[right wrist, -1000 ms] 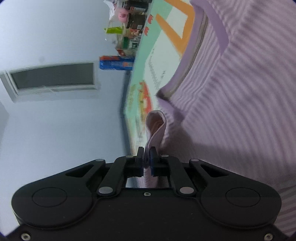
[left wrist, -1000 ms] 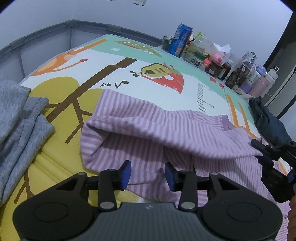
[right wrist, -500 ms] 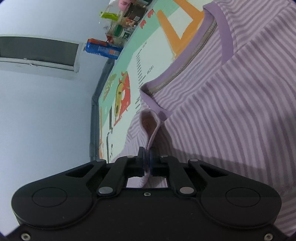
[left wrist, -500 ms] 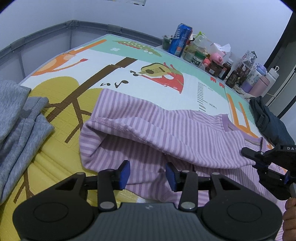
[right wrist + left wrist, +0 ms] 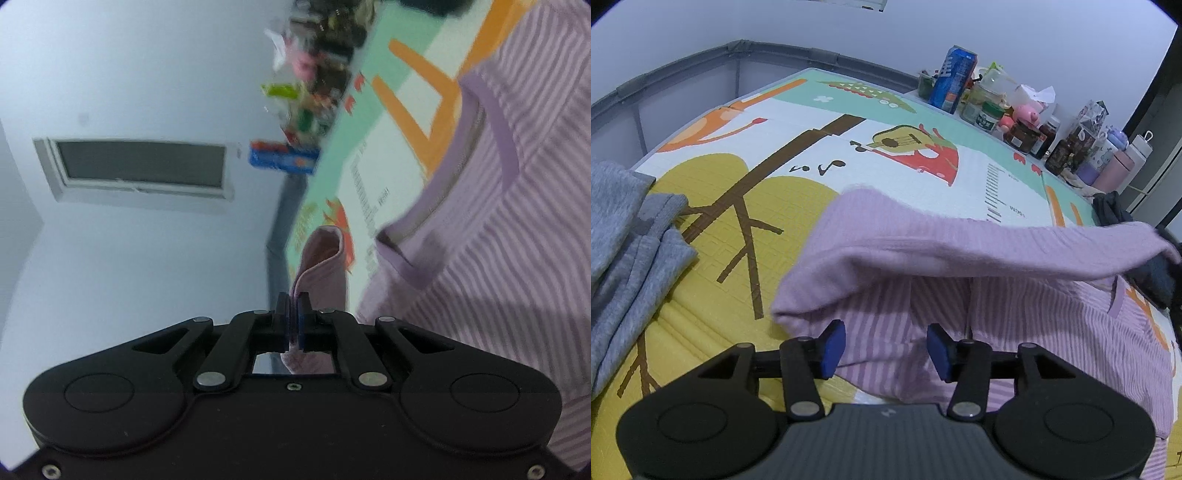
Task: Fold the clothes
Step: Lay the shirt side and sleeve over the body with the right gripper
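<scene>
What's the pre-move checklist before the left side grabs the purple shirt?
1. Right hand-held gripper shut on the purple striped shirt edge: ok.
2. Left hand-held gripper has just been opening, shirt fabric between its pads, not pinched: ok.
3. Lifted shirt flap off the play mat: ok.
4. Grey garment apart from the shirt: ok.
5. Bottles and jars beyond the shirt: ok.
6. Layers caught in the right grip: cannot tell.
</scene>
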Motion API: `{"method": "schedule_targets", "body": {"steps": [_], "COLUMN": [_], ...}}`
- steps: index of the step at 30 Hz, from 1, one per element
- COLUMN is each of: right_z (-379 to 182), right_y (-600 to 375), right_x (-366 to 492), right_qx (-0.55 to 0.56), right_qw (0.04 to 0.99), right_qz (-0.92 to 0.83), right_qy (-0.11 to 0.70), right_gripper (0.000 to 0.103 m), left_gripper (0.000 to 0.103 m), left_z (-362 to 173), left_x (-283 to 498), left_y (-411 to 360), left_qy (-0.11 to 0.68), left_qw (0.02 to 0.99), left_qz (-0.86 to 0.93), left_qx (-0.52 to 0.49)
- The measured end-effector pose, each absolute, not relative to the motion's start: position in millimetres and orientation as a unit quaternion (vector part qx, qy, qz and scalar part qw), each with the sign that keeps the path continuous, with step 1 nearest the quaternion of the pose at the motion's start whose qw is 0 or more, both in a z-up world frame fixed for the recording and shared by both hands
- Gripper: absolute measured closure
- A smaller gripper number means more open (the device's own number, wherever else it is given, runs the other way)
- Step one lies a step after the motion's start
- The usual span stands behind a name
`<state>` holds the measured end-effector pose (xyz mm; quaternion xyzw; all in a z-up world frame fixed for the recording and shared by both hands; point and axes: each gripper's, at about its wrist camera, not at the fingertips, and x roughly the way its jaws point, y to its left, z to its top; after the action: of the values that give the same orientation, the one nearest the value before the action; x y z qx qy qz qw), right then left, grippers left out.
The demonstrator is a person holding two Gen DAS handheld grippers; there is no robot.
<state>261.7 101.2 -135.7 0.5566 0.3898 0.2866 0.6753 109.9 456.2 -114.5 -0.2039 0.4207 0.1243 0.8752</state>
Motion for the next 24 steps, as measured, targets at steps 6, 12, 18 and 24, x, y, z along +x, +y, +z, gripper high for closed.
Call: {"method": "schedule_targets", "body": {"steps": [6, 12, 18, 24], "right_z": [-127.3, -115.3, -110.6, -108.4], "right_y": [57.2, 12.9, -33.4, -71.3], "right_x": [264.9, 273.8, 275.4, 269.6], "right_qx": [0.587, 0.592, 0.598, 0.605], "right_qw": [0.680, 0.697, 0.711, 0.717], "right_qz": [0.271, 0.259, 0.239, 0.231], "right_qy": [0.345, 0.310, 0.282, 0.256], "right_gripper": [0.099, 0.099, 0.099, 0.099], "left_gripper": [0.050, 0.049, 0.045, 0.044], "left_z": [-114.2, -113.9, -108.9, -107.4], "left_x": [114.0, 116.1, 118.7, 117.9], "left_y": [441.1, 420.5, 393.2, 372.1], "left_qy": [0.422, 0.423, 0.418, 0.416], "left_qw": [0.877, 0.881, 0.891, 0.895], "left_qz": [0.122, 0.116, 0.104, 0.094], "left_qx": [-0.195, -0.178, -0.146, -0.132]}}
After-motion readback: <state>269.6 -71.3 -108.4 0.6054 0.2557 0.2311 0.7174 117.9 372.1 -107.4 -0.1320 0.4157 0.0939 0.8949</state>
